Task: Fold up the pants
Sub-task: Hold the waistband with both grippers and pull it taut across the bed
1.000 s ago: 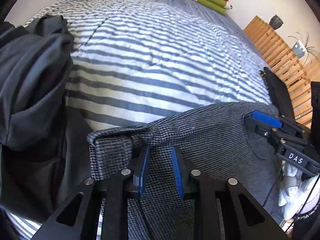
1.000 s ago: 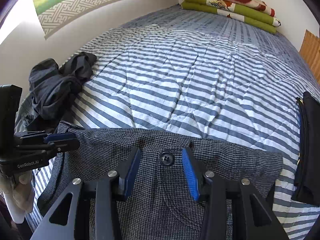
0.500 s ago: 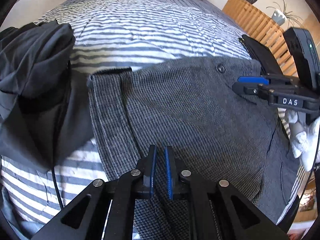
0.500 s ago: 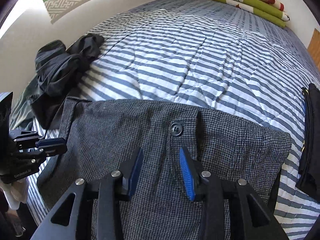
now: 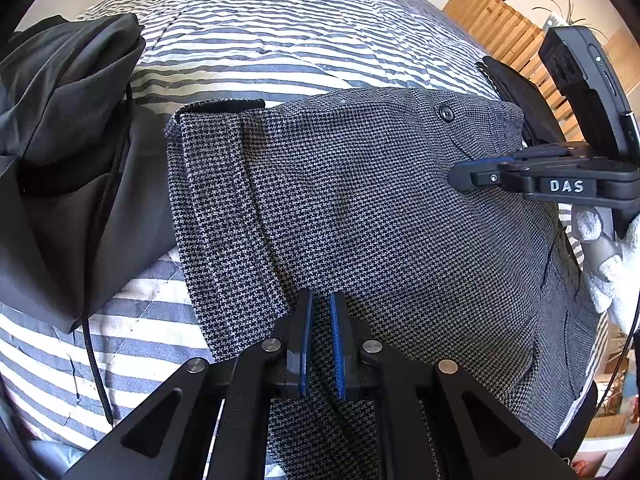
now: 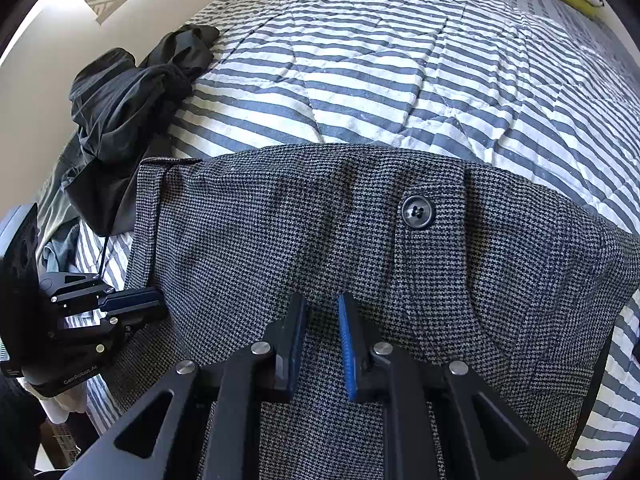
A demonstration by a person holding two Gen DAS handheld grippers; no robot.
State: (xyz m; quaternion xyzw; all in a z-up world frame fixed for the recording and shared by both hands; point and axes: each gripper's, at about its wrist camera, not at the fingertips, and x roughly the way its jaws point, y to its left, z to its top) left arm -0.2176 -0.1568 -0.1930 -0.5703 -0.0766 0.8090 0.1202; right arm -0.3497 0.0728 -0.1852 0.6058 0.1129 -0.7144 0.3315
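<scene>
**A:** Start at the left. What's at nine o'clock in the left wrist view?

**B:** A crumpled black garment, pushed aside on the striped quilt, probably to keep the working patch free. The houndstooth pants lie flat across the middle, waistband toward twelve o'clock.

**A:** And the left gripper?

**B:** It's at six o'clock. Its jaws have just been closing and now stand clenched on a pinch of pants fabric near the side seam.

**A:** Why there?

**B:** I'd say one grip on each side lets the waist lift evenly.

**A:** Further right?

**B:** The waistband button sits at one o'clock in the right wrist view. Below it the right gripper has just been closing too, and cloth is nipped between its pads.

**A:** So what's the step?

**B:** Likely securing both holds before the first fold; the pants are not yet folded.
</scene>
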